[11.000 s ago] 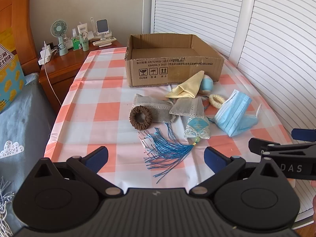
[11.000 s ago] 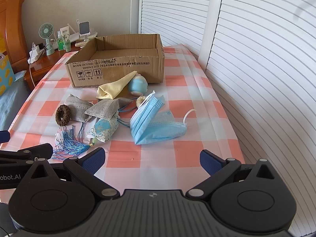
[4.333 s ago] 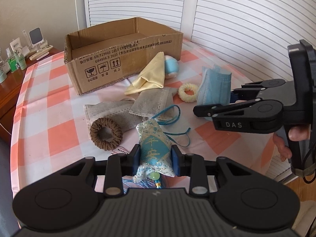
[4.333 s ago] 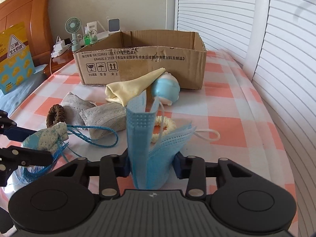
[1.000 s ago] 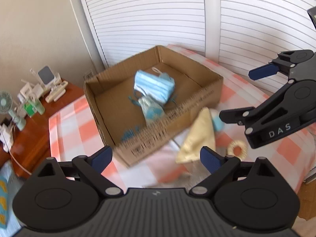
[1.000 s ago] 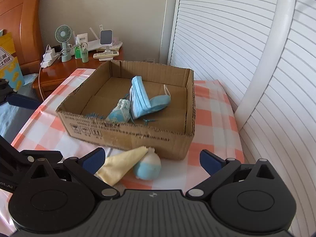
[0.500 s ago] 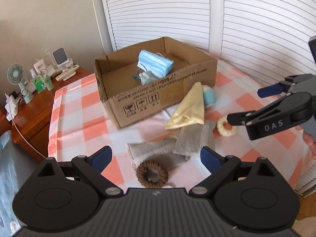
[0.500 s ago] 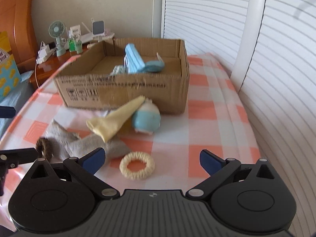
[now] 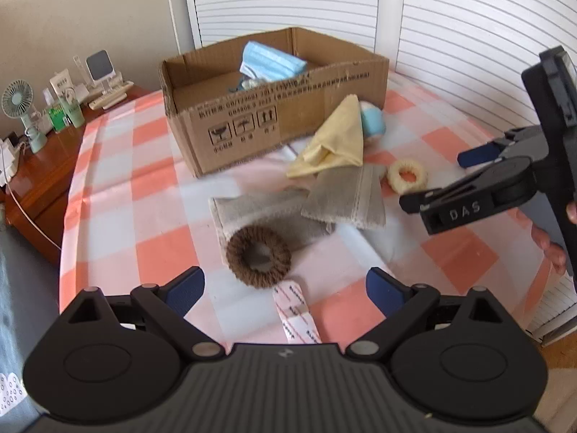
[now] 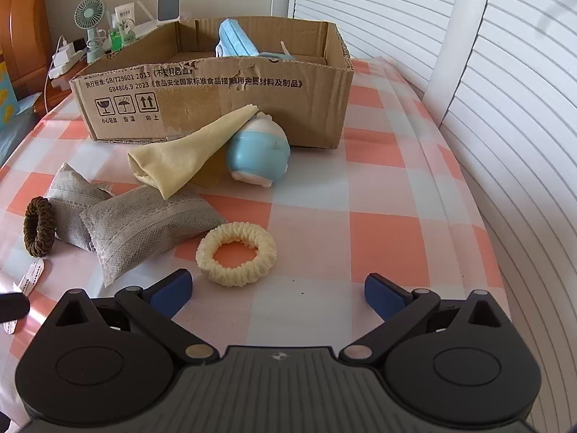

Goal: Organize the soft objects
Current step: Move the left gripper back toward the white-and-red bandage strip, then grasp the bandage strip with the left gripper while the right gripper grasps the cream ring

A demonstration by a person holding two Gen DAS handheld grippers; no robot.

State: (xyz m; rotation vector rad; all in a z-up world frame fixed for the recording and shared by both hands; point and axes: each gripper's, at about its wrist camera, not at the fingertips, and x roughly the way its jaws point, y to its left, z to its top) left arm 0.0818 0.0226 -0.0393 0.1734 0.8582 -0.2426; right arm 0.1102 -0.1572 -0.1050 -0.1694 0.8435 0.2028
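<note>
A cardboard box (image 9: 252,119) (image 10: 216,108) stands at the back of the checked table and holds a blue face mask (image 9: 270,63) (image 10: 236,41). In front of it lie a yellow cloth (image 9: 335,144) (image 10: 187,151), a blue-and-white soft toy (image 10: 258,155), two grey pouches (image 9: 342,195) (image 10: 144,223), a cream scrunchie (image 9: 407,176) (image 10: 236,254) and a brown scrunchie (image 9: 258,256) (image 10: 39,225). My left gripper (image 9: 285,290) is open just short of the brown scrunchie. My right gripper (image 10: 276,290) is open just short of the cream scrunchie.
A pink-and-white paper label (image 9: 295,314) lies between the left fingers. A wooden nightstand (image 9: 39,151) with a small fan (image 9: 21,112) and bottles stands left of the table. White louvred doors (image 10: 505,90) run along the right. The table edge falls off at the right.
Both grippers have dropped lower and closer to the table, away from the box. The brown scrunchie and the cream scrunchie now sit just ahead of the open fingers.
</note>
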